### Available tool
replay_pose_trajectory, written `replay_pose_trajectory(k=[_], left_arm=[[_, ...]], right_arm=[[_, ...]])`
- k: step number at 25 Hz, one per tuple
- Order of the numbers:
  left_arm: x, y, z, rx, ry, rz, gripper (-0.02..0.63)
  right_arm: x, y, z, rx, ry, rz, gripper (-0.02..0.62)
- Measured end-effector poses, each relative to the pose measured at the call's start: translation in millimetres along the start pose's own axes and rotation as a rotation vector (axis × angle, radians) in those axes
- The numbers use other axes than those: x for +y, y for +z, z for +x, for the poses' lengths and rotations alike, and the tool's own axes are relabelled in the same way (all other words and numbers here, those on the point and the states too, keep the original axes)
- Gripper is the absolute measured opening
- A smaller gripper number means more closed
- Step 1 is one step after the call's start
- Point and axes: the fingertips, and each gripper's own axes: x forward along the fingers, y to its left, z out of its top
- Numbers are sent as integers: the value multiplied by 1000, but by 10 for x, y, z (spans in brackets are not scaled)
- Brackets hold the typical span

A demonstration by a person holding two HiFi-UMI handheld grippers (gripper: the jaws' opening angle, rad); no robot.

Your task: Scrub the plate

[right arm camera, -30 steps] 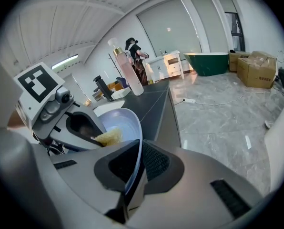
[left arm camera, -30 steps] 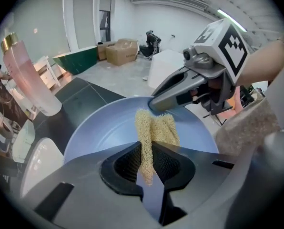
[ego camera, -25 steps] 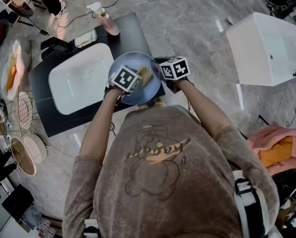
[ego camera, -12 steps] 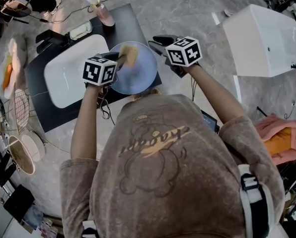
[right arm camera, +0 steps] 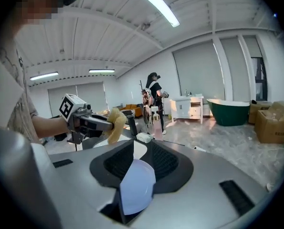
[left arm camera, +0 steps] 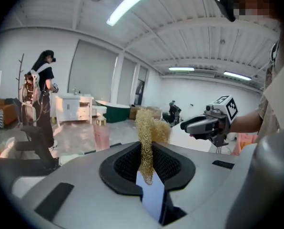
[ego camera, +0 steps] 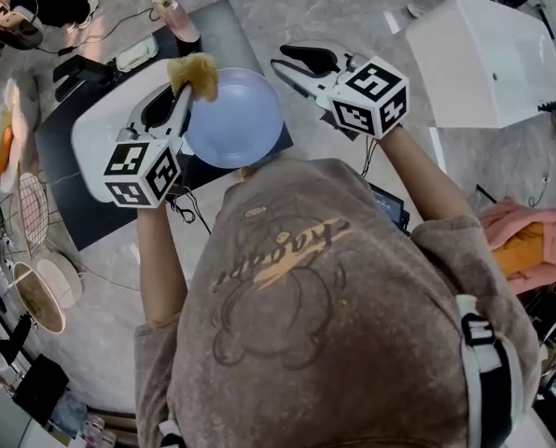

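Grey marble floor [ego camera: 353,12]. On it stands a black counter [ego camera: 227,35] w/ a white sink basin [ego camera: 96,129] at left. A white tub [ego camera: 483,54] is well apart at far right.

Hidden or cut off:
- The counter's near right corner is under the pale-blue plate [ego camera: 236,119].
- The plate's near rim is cut by the person's sweatshirt [ego camera: 334,297].
- The basin's near part is behind the left gripper [ego camera: 183,96].
- The pink spray bottle [ego camera: 177,21] at the counter's far edge has its trigger almost at the frame edge.
- Whether the plate lies flat on the counter can't be judged from above.
- A bkgd person [left arm camera: 42,94] stands far left in the left gripper view, too small for detail.

Left gripper: the jaws are closed on a yellow mesh scrubber [ego camera: 194,71], w/ pads pressing both its sides. The scrubber sticks out past the tips, over the plate's far left rim. A pale-blue strip of plate shows thru the slit below it.

Right gripper [ego camera: 287,63]: the jaws are partly apart and have just been closing a little. The pads press on nothing. In its own view the plate and a bit of white basin show thru the gap btwn the jaws. From above, the tips sit off the plate's far right rim, not on it.
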Motion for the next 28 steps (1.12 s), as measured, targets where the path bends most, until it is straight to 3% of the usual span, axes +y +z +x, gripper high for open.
replay_pose_trajectory(k=[5, 13, 17, 28], left_arm=[[-20, 46, -172, -175, 108, -9, 64], [3, -30, -266, -308, 188, -21, 64], [35, -121, -255, -327, 207, -33, 64], [77, -360, -287, -314, 255, -95, 64]], right_arm=[[161, 142, -57, -109, -34, -12, 86], [134, -91, -61, -229, -121, 46, 27], [102, -203, -23, -243, -164, 54, -11], [207, -332, 117, -251, -180, 94, -9]])
